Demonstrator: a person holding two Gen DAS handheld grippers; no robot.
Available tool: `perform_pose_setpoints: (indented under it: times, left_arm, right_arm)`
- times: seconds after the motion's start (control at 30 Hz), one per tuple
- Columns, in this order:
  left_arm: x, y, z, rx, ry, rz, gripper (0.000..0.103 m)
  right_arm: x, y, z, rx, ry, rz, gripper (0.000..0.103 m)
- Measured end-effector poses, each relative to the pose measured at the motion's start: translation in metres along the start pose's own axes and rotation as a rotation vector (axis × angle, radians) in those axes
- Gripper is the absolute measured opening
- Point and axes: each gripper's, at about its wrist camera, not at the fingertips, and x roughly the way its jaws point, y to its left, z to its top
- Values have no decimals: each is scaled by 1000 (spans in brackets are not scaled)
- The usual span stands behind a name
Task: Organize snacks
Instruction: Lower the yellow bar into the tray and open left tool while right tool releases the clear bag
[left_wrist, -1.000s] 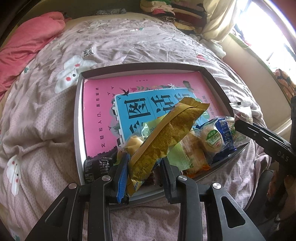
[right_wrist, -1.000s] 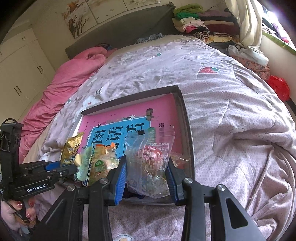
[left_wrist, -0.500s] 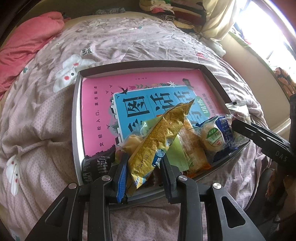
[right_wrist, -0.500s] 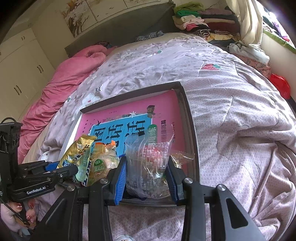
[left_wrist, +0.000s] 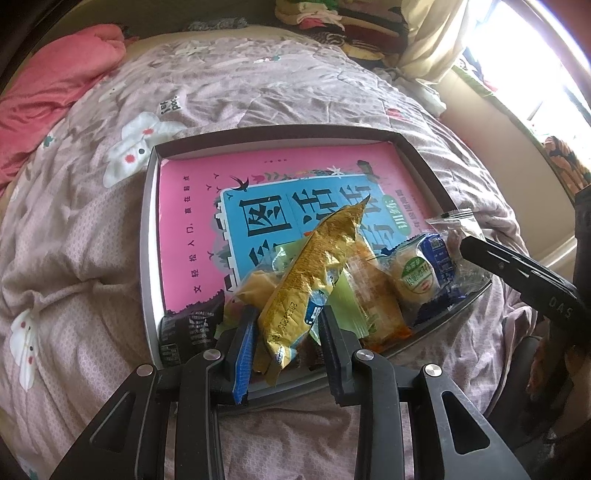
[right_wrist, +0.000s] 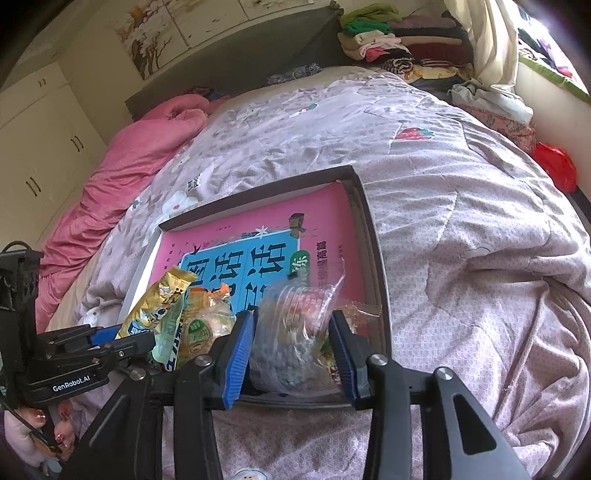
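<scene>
Snacks are piled at the near end of the grey tray (left_wrist: 147, 236) on the bed. A gold packet (left_wrist: 314, 273) is pinched by the left gripper (left_wrist: 288, 339), and a clear bag (right_wrist: 291, 332) by the right gripper (right_wrist: 291, 354). Both look ready to be laid down neatly in the tray; each must be placed gently before the jaws are let apart

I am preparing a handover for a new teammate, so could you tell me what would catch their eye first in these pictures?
The bright pink book filling the grey tray on the bed stands out. At the tray's near edge, the left gripper pinches a gold snack packet, and the right gripper clamps a clear plastic bag.
</scene>
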Motion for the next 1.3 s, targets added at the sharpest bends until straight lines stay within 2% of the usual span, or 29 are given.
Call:
perform_pose_setpoints:
  times: [0.77, 0.87, 1.07, 1.3]
  left_arm:
    - [-6, 2, -3, -6, -6, -5, 34]
    - [-8, 2, -4, -9, -8, -2, 34]
    - [-11, 5, -6, -23, -9, 1, 34]
    - [-15, 6, -5, -31, -14, -5, 43]
  right_arm:
    - [-12, 6, -1, -15, -23, -4, 45]
    - [-15, 5, -1, -12, -28, -9, 49]
    - [-19, 4, -2, -12, -32, -13, 49]
    - [-21, 5, -2, -9, -29, -8, 49]
